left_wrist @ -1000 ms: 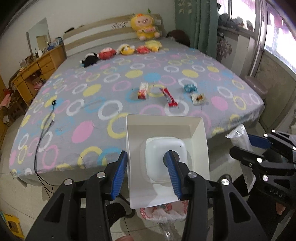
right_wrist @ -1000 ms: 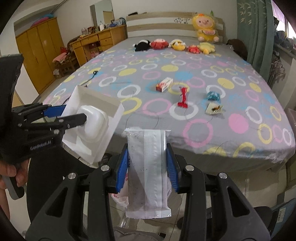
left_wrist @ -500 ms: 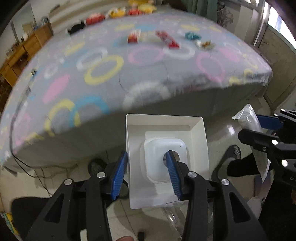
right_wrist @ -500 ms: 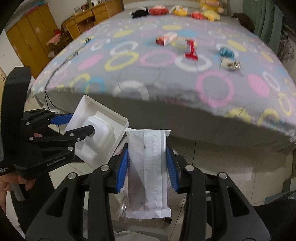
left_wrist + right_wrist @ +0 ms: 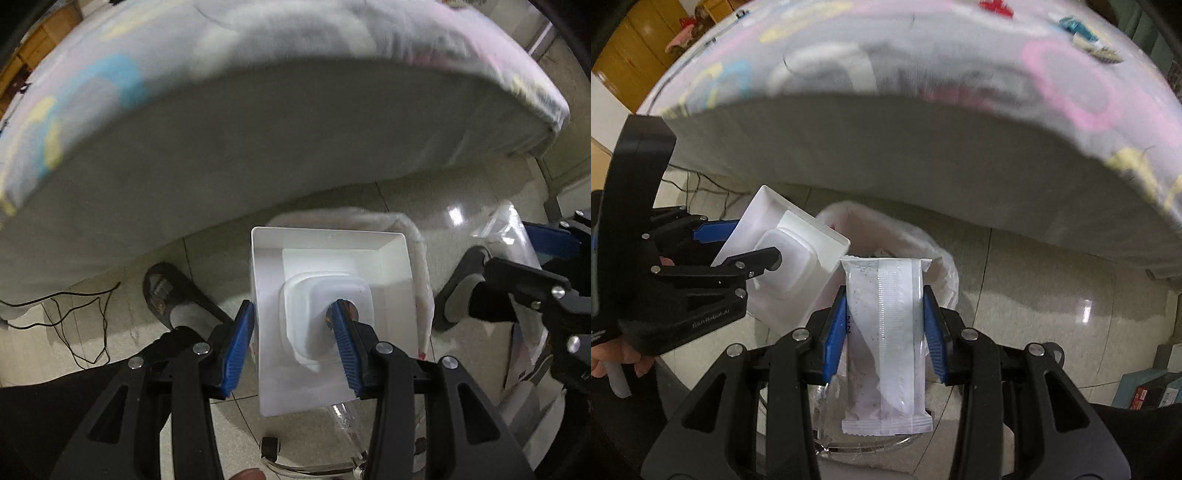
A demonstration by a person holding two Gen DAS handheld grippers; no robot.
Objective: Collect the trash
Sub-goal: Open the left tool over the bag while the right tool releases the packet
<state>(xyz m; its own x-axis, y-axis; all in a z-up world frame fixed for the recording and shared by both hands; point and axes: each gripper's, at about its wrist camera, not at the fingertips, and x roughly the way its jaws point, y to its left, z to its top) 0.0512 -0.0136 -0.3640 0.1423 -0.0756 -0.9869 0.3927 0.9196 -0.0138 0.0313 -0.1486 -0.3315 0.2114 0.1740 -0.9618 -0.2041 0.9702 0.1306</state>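
My left gripper (image 5: 293, 332) is shut on a white plastic tray (image 5: 332, 266) with a raised square cup in its middle. It also shows in the right wrist view (image 5: 783, 251), held tilted at the left. My right gripper (image 5: 884, 325) is shut on a clear-and-white snack wrapper (image 5: 886, 332). Both hang just above a bin lined with a white plastic bag (image 5: 934, 254), which stands on the tiled floor beside the bed; its rim also shows behind the tray in the left wrist view (image 5: 417, 236). The right gripper appears at the right edge of the left wrist view (image 5: 546, 280).
The bed (image 5: 923, 110), with its ring-patterned sheet, overhangs close above and behind the bin. Small trash pieces (image 5: 1086, 37) lie on it, blurred. A black cable (image 5: 74, 314) trails on the floor at left. Dark slippers (image 5: 166, 291) lie near the bin. Boxes (image 5: 1145, 387) sit at the right.
Both grippers have swung down from the bed top toward the floor, each keeping its hold. The lined bin has come into view beneath them.
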